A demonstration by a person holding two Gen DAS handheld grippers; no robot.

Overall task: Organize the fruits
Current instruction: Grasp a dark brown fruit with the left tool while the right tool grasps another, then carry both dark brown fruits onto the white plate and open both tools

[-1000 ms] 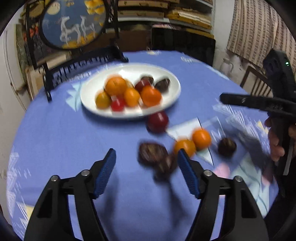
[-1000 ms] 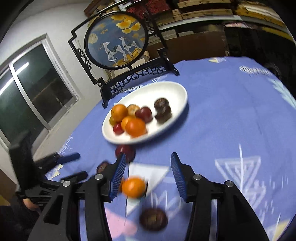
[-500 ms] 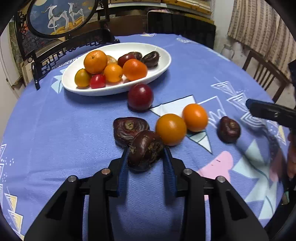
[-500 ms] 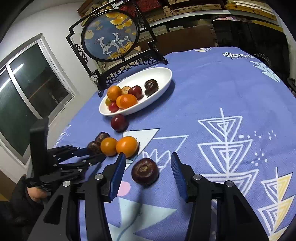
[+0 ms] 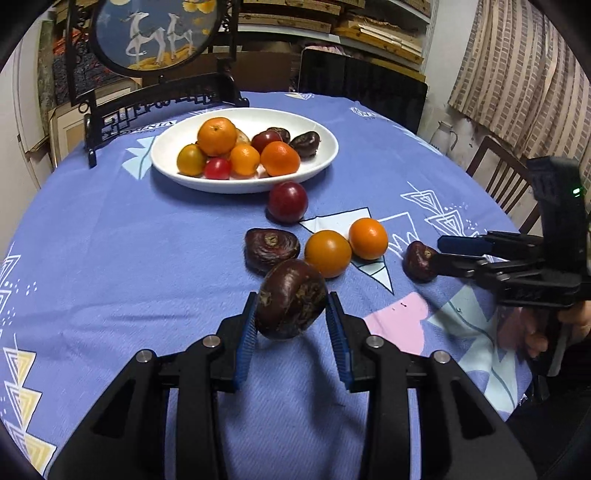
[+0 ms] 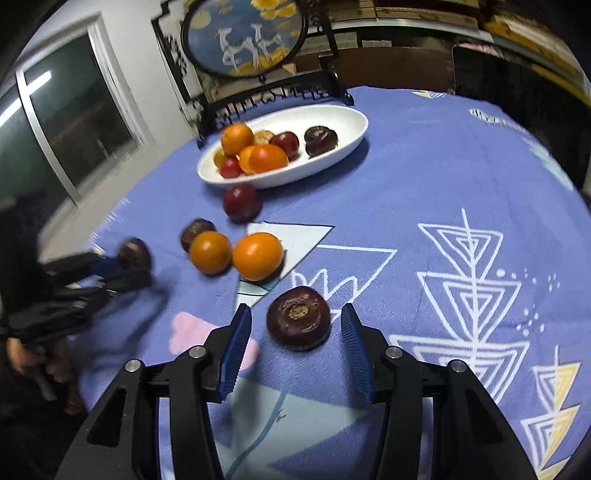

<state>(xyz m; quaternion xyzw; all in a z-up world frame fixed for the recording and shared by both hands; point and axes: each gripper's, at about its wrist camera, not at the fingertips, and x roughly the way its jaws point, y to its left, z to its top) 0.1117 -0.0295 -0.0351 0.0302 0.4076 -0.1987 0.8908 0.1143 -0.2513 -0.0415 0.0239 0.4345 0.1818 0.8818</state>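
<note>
My left gripper (image 5: 291, 325) is shut on a dark brown water chestnut (image 5: 290, 299) and holds it above the blue tablecloth. My right gripper (image 6: 297, 341) is open around another dark chestnut (image 6: 298, 317) that lies on the cloth. A third chestnut (image 5: 270, 249), two oranges (image 5: 327, 253) (image 5: 368, 238) and a red plum (image 5: 287, 201) lie loose on the cloth. A white oval plate (image 5: 317, 168) farther back holds several oranges, red fruits and chestnuts. The right gripper also shows in the left wrist view (image 5: 443, 254), at the right.
A black carved stand with a round painted screen (image 5: 151, 33) stands behind the plate. A wooden chair (image 5: 498, 177) is at the table's right edge. Shelves and a dark cabinet are beyond the table. A window (image 6: 55, 122) is at the left.
My left gripper has closed on the chestnut and lifted it off the cloth. My right gripper has moved forward, so its open fingers now flank the other chestnut.
</note>
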